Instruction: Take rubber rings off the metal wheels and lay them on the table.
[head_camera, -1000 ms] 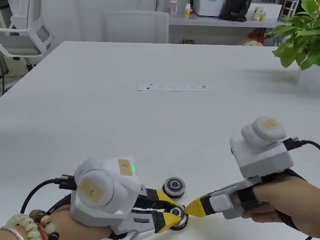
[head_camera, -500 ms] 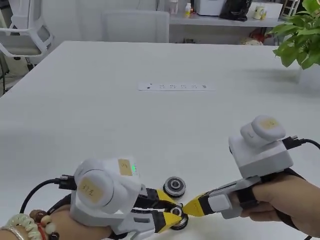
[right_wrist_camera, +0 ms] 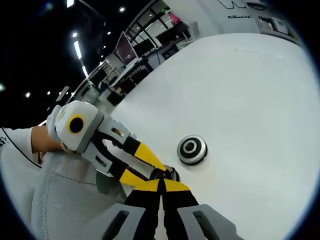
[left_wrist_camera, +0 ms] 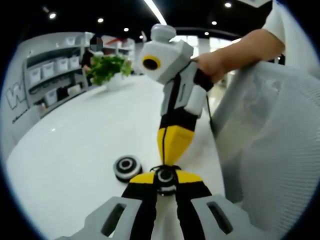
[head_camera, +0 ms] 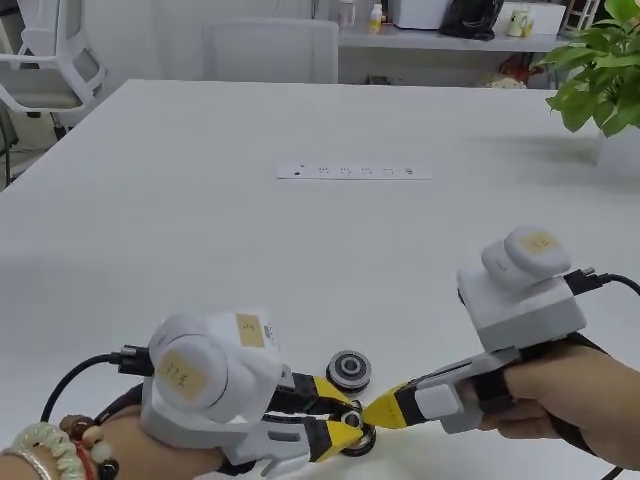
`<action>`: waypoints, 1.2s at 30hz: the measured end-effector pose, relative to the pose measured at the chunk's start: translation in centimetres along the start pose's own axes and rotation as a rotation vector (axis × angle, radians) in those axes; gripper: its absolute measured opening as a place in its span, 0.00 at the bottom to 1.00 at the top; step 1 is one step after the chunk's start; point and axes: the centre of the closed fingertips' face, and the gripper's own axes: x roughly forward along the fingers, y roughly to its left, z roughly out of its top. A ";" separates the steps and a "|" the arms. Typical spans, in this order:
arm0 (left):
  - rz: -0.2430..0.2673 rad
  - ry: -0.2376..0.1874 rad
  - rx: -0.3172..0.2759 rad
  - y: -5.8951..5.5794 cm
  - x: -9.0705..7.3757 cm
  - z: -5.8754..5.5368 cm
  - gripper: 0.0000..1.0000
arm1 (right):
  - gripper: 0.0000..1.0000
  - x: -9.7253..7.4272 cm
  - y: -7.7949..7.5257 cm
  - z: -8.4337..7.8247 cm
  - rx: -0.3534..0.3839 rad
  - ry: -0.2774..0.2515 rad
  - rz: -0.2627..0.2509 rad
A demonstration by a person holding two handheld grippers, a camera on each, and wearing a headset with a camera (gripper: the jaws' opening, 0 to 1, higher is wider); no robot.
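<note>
A small metal wheel (left_wrist_camera: 165, 178) with a black rubber ring is clamped between the yellow tips of my left gripper (head_camera: 350, 428), just above the table's near edge. It also shows in the right gripper view as the held wheel (right_wrist_camera: 168, 174). My right gripper (head_camera: 372, 412) comes in from the right with its jaws pressed together at the wheel's rim. In the left gripper view a thin black strand of the ring (left_wrist_camera: 165, 168) lifts to the right gripper (left_wrist_camera: 171, 159). A second wheel (head_camera: 349, 368) with its ring on lies flat just beyond.
The white table (head_camera: 300, 260) stretches far ahead with a power strip (head_camera: 353, 174) set in its middle. A green plant (head_camera: 598, 65) stands at the far right, and chairs and a shelf lie beyond the far edge.
My right gripper's tips have slid a little left onto the held wheel. The left gripper and the second wheel have stayed put.
</note>
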 end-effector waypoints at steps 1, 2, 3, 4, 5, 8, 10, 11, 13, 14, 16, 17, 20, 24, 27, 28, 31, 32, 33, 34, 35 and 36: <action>0.000 0.000 0.000 0.0 0.0 0.0 0.14 | 0.00 0.0 0.0 0.0 0.002 -0.001 0.002; 0.000 0.000 0.000 0.0 0.0 0.0 0.14 | 0.00 0.0 0.1 0.0 0.002 -0.001 0.003; 0.000 0.000 0.000 0.0 0.0 0.0 0.14 | 0.00 0.0 0.1 0.0 0.004 -0.002 0.005; 0.000 0.000 0.000 0.0 0.0 0.0 0.14 | 0.00 0.0 0.2 0.0 0.006 -0.003 0.013; 0.000 0.000 0.000 0.0 0.0 0.0 0.14 | 0.00 0.0 0.9 0.1 0.019 -0.006 0.050; 0.000 -0.001 -0.001 0.0 0.0 0.0 0.14 | 0.00 -0.3 0.8 1.4 0.017 -0.062 0.039; 0.000 -0.001 -0.001 0.0 0.0 0.0 0.14 | 0.00 -0.1 0.6 0.9 0.022 -0.043 0.030; 0.000 -0.001 -0.001 0.0 0.0 0.0 0.14 | 0.00 -0.1 0.4 0.6 0.029 -0.033 0.025; 0.000 0.000 -0.002 0.0 0.0 0.0 0.14 | 0.00 -0.1 0.0 0.4 0.031 -0.024 0.008; 0.000 0.000 -0.002 0.0 0.0 0.0 0.14 | 0.00 -0.1 0.0 0.4 0.033 -0.021 0.005; 0.000 0.000 -0.005 0.0 0.0 0.0 0.14 | 0.00 0.0 -0.1 0.3 0.042 -0.017 -0.002; 0.001 -0.001 -0.013 0.0 0.0 0.0 0.14 | 0.00 0.0 -0.2 0.3 0.047 -0.015 -0.007; -0.004 0.008 -0.001 0.0 0.0 0.1 0.15 | 0.00 0.1 -0.3 -0.2 0.048 0.009 -0.020; 0.011 0.056 0.082 0.2 -0.1 0.2 0.15 | 0.00 0.1 -0.2 -0.1 0.056 0.001 -0.012; -0.001 0.060 0.109 -0.3 0.0 0.4 0.15 | 0.00 0.0 -0.5 -0.1 0.050 0.006 -0.024; -0.012 0.058 0.094 -0.4 0.0 0.4 0.15 | 0.00 0.0 -0.5 -0.2 0.047 0.009 -0.027; -0.015 0.054 0.059 -0.1 -0.5 0.3 0.17 | 0.00 0.1 -0.5 -0.3 0.040 0.017 -0.030; -0.011 0.052 0.047 0.1 -0.6 0.3 0.18 | 0.00 0.0 -0.4 -0.3 0.038 0.016 -0.030; 0.003 0.037 0.026 0.6 -0.9 0.6 0.19 | 0.00 0.0 -0.4 -0.2 0.035 0.014 -0.031; 0.013 0.024 0.008 0.9 -1.1 0.8 0.20 | 0.00 0.0 -0.4 -0.2 0.034 0.012 -0.031; 0.029 0.003 -0.018 1.4 -1.5 1.2 0.21 | 0.00 -0.1 -0.4 -0.1 0.035 0.008 -0.029; 0.036 -0.013 -0.031 1.6 -1.7 1.5 0.22 | 0.00 -0.2 -0.5 0.0 0.035 0.006 -0.030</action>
